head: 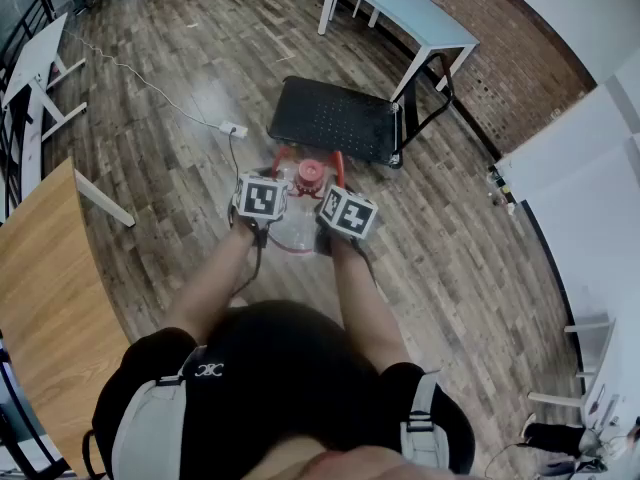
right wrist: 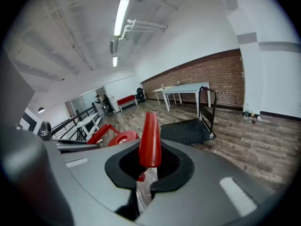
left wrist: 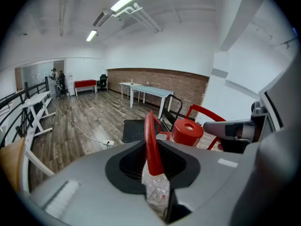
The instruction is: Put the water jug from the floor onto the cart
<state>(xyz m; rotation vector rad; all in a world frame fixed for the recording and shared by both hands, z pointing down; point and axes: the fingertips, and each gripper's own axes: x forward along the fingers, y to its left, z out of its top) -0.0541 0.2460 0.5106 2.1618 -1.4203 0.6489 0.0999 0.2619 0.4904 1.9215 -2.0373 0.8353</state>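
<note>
The water jug (head: 297, 230) is clear with a red cap (head: 309, 175) and a red carrying frame, and stands just short of the black flat cart (head: 335, 118). My left gripper (head: 262, 208) is shut on the jug's left red handle (left wrist: 151, 145). My right gripper (head: 345, 220) is shut on the right red handle (right wrist: 150, 135). In both gripper views the clear jug wall shows under the jaws, with the red cap (left wrist: 186, 132) to the side. Whether the jug rests on the floor is hidden by the grippers. The cart (right wrist: 186, 131) lies straight ahead, its push bar at the far right end.
A white power strip (head: 233, 129) with its cable lies on the wood floor left of the cart. A light blue table (head: 400, 8) stands behind the cart along the brick wall. A wooden desk (head: 40, 288) is at my left, white desk frames (head: 35, 68) beyond it.
</note>
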